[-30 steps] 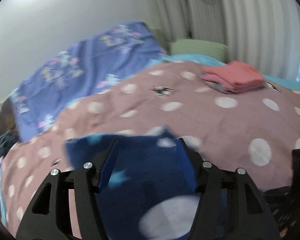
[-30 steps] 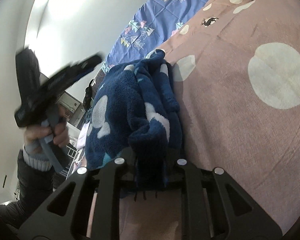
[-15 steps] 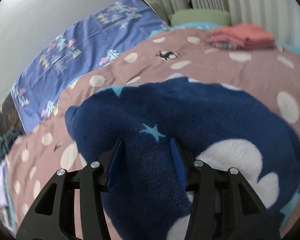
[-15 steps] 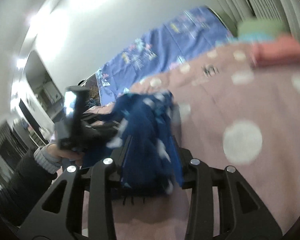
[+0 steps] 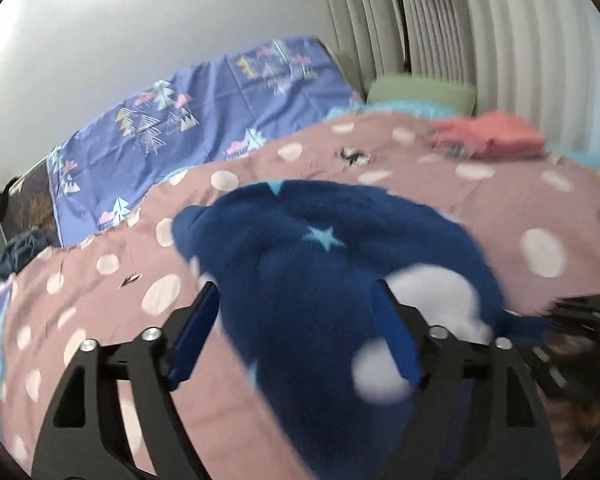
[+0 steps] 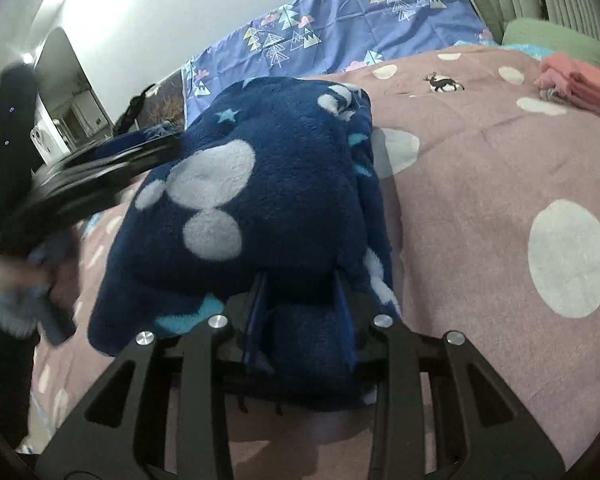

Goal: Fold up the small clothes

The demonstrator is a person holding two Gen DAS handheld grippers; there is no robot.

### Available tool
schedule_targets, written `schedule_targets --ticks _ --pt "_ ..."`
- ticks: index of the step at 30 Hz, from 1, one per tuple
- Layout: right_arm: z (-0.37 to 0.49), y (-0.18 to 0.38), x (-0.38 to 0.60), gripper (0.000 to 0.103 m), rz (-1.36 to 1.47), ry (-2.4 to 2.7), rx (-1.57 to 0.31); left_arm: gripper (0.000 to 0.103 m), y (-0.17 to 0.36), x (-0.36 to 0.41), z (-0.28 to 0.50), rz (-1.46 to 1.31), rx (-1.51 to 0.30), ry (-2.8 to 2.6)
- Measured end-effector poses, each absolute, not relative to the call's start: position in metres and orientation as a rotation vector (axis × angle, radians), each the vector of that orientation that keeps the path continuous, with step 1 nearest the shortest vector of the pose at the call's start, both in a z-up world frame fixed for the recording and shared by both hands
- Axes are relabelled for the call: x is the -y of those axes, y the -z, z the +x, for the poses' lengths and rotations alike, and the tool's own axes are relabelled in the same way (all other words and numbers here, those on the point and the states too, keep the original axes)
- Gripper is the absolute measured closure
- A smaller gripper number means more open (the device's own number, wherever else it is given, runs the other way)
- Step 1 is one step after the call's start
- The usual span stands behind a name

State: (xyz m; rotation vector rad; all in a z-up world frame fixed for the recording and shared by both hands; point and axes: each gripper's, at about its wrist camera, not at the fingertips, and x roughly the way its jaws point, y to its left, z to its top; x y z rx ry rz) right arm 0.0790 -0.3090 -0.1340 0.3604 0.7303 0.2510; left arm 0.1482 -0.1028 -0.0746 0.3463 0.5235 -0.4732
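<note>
A dark blue fleece garment [image 5: 320,264] with white clouds and pale stars lies bunched on the pink spotted bedspread [image 5: 500,208]. My left gripper [image 5: 294,289] straddles its near part, jaws opening wide, pads not pressing on the fleece. In the right wrist view the same garment [image 6: 260,168] is heaped up. My right gripper [image 6: 300,276] holds a thick fold of its near edge, jaws closing on it. The left gripper [image 6: 100,168] shows blurred at the garment's left side, held by a hand [image 6: 12,292].
Folded coral clothes [image 5: 492,136] sit at the far right of the bed, a green pillow [image 5: 420,94] behind them. A purple tree-print sheet [image 5: 200,120] covers the far left side. More clothes [image 5: 12,256] lie at the left edge. Curtains hang behind.
My left gripper's jaws have spread and let go of the fleece. The garment has come down from hanging onto the bed, with the right gripper still on its edge.
</note>
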Motion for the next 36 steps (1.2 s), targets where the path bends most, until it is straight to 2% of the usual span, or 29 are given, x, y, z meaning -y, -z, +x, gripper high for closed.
schedule_targets --ticks 2,9,16,21,23,24,28,30,33,34,36 --pt "0.079 0.134 0.311 0.071 0.377 -0.26 -0.729 0.016 0.076 0.084 0.119 0.351 -0.518 0.476" --pt "0.076 0.133 0.311 0.07 0.377 -0.267 -0.713 0.015 0.13 0.077 0.037 0.46 -0.628 0.559" --pt "0.073 0.132 0.311 0.07 0.368 -0.26 -0.707 0.015 0.157 0.118 0.077 0.451 -0.618 0.313" --pt "0.073 0.134 0.309 0.077 0.344 -0.206 -0.705 0.014 0.163 0.115 0.074 0.647 -0.514 0.119" --pt "0.075 0.136 0.314 0.09 0.377 -0.233 -0.716 0.014 0.166 0.091 0.072 0.597 -0.565 0.149" --pt "0.076 0.139 0.317 0.092 0.401 -0.256 -0.723 0.014 0.165 0.083 0.072 0.558 -0.586 0.158" --pt "0.078 0.141 0.32 0.094 0.431 -0.276 -0.737 0.016 0.164 0.087 0.069 0.579 -0.575 0.153" --pt "0.077 0.14 0.318 0.094 0.417 -0.268 -0.734 0.025 0.162 0.087 0.063 0.577 -0.584 0.201" --pt "0.077 0.14 0.318 0.094 0.421 -0.265 -0.735 0.052 0.143 0.077 0.048 0.467 -0.667 0.397" --pt "0.077 0.14 0.319 0.094 0.426 -0.267 -0.736 0.065 0.138 0.073 0.044 0.434 -0.687 0.455" --pt "0.078 0.14 0.319 0.094 0.43 -0.267 -0.736 0.071 0.118 0.064 0.031 0.377 -0.678 0.538"
